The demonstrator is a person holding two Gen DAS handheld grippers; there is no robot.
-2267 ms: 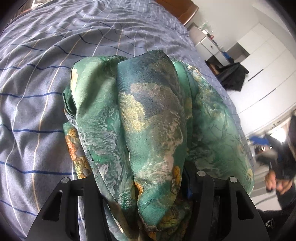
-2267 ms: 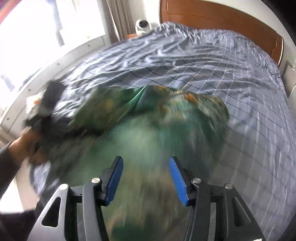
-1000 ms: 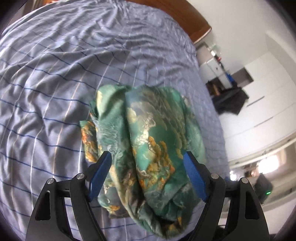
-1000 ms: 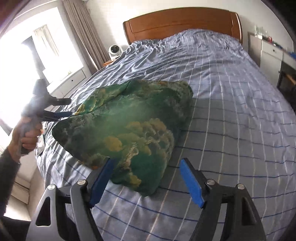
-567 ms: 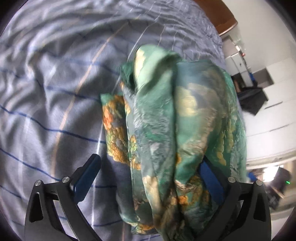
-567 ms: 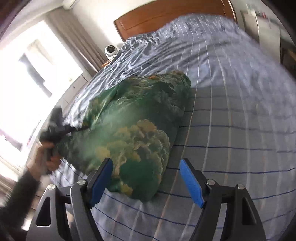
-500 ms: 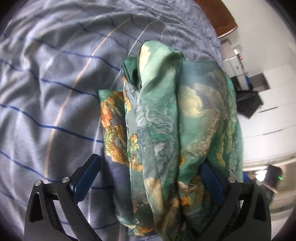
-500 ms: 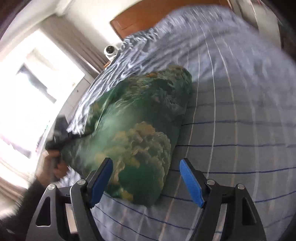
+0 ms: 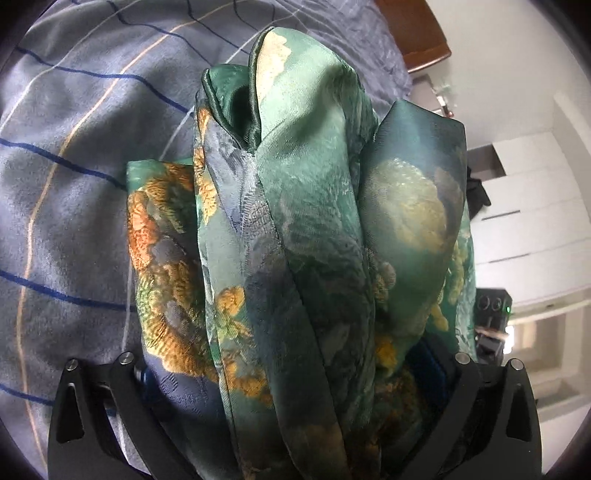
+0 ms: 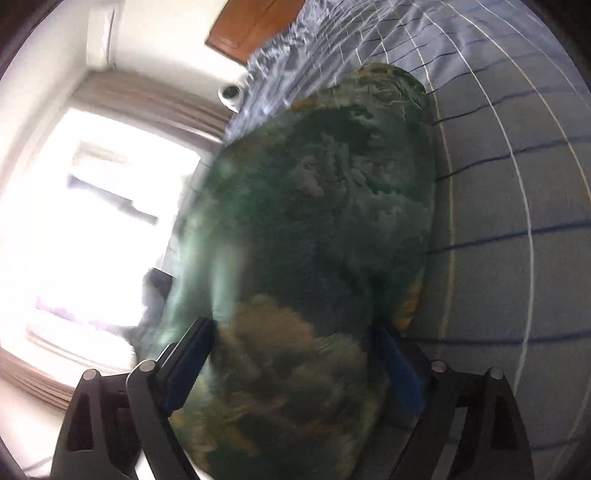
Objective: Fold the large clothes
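Note:
A green satin garment (image 9: 314,221) with orange and cream print lies bunched in thick folds on the blue checked bed sheet (image 9: 74,166). My left gripper (image 9: 288,363) stands wide over its near end, with the folds filling the gap between the blue pads and draping over the left one. In the blurred right wrist view the same garment (image 10: 325,221) fills the space between the pads of my right gripper (image 10: 293,354), whose jaws are opening. A dark blurred shape (image 10: 151,295) shows at the garment's far side.
The wooden headboard (image 9: 417,33) and white wardrobes (image 9: 524,206) lie beyond the bed. In the right wrist view, a bright curtained window (image 10: 74,221) is on the left and a small white device (image 10: 231,94) sits by the headboard (image 10: 251,26). The sheet (image 10: 498,221) stretches off to the right.
Both grippers have dropped closer to the garment and their jaws have widened. The bundle now sits between each pair of pads. The right wrist view has rolled.

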